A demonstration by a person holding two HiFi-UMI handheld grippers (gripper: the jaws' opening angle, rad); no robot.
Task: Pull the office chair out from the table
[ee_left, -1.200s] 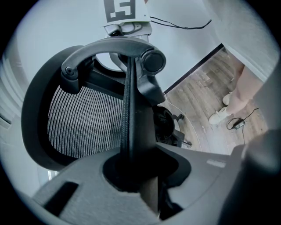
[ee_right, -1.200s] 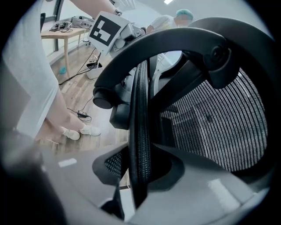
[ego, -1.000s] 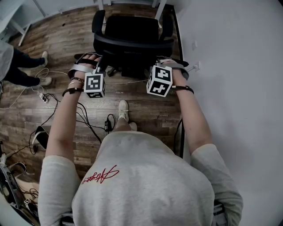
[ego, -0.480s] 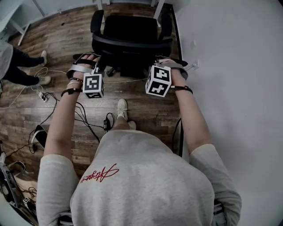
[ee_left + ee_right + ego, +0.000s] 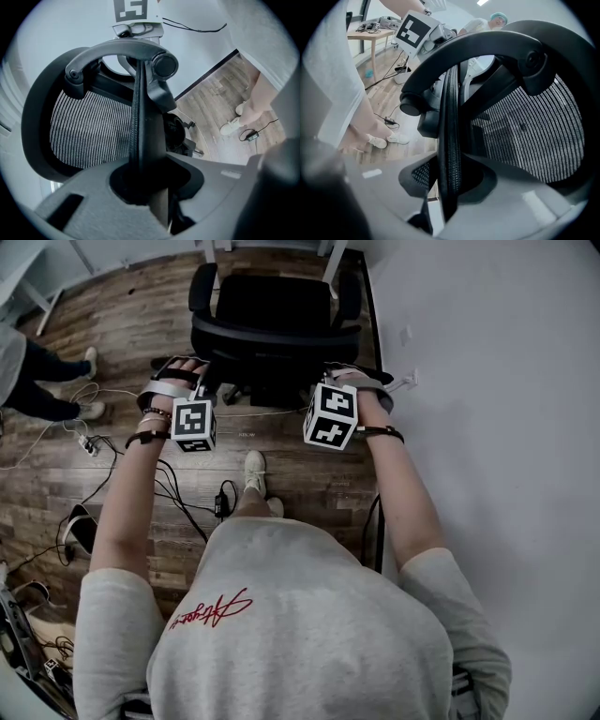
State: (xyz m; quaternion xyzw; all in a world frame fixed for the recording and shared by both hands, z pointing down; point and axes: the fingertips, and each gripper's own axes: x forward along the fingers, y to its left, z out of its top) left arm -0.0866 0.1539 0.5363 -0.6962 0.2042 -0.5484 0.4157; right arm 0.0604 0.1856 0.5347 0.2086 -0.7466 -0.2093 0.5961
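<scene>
The pull itself appears to be the step in hand. The left gripper has its jaws narrowly apart, clamped on the left rim of the office chair backrest, and the right gripper bites the right rim likewise. The chair stands far off, by the white table legs, near the right-hand wall. Next, I judge, both hands draw evenly toward the near side — keeping the casters off the floor cables.

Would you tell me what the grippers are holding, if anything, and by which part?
The office chair: the left gripper clamps one side edge of its mesh backrest, the right gripper the other.
</scene>
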